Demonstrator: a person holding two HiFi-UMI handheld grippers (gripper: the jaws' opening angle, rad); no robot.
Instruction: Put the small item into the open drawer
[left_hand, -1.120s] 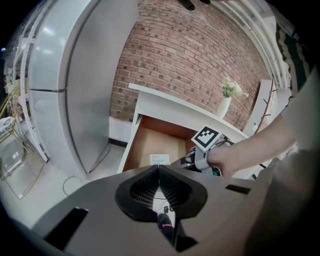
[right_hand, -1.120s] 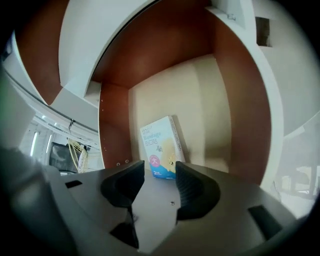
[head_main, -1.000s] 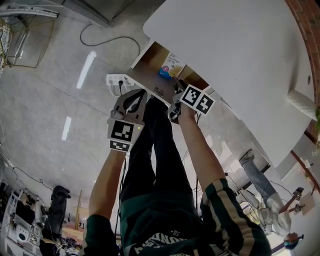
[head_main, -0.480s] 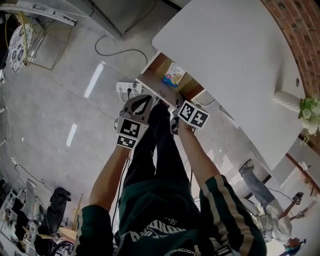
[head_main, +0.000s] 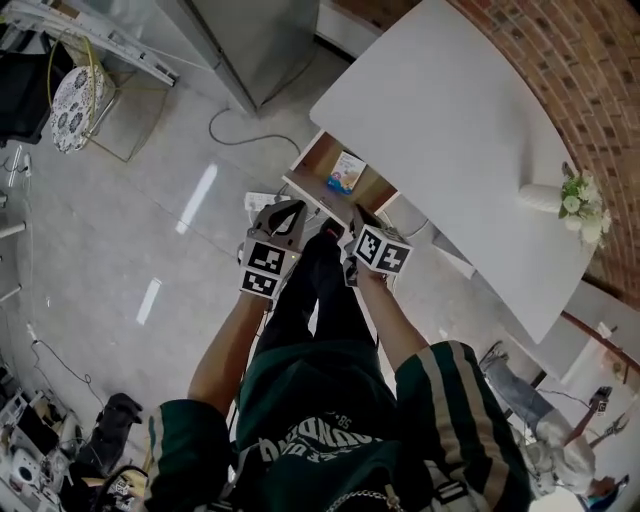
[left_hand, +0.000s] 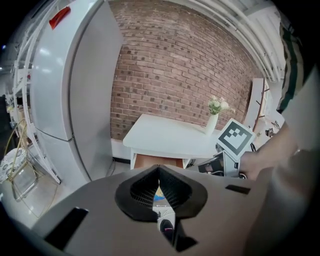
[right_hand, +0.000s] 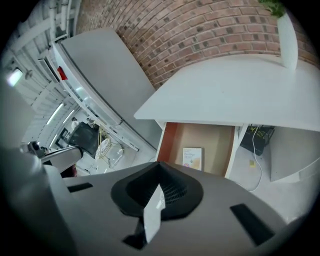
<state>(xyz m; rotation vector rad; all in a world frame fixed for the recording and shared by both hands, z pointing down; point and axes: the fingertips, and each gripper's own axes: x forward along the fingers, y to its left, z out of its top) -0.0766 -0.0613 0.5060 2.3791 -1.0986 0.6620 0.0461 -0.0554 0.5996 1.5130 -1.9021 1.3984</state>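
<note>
The small item, a flat pale box with blue print (head_main: 346, 172) (right_hand: 192, 158), lies flat inside the open wooden drawer (head_main: 325, 160) (right_hand: 216, 144) under the white table (head_main: 450, 130). Neither gripper touches it. My right gripper (head_main: 358, 232) (right_hand: 159, 163) hovers just in front of the drawer, shut and empty. My left gripper (head_main: 278, 222) (left_hand: 158, 166) hangs beside it to the left, also shut with nothing held. In the left gripper view the drawer front (left_hand: 155, 161) shows beyond the jaw tips, and the right gripper's marker cube (left_hand: 234, 139) is at the right.
A grey fridge (head_main: 260, 40) (left_hand: 75, 90) stands left of the table. A white vase with flowers (head_main: 560, 195) (right_hand: 287, 35) sits on the tabletop. A power strip (head_main: 258, 200) and cable lie on the floor by the drawer. The person's legs are below the grippers.
The right gripper has drawn back from over the drawer, where it was close to the box. The head view has pulled away, so the drawer and table look smaller. The box has stayed put.
</note>
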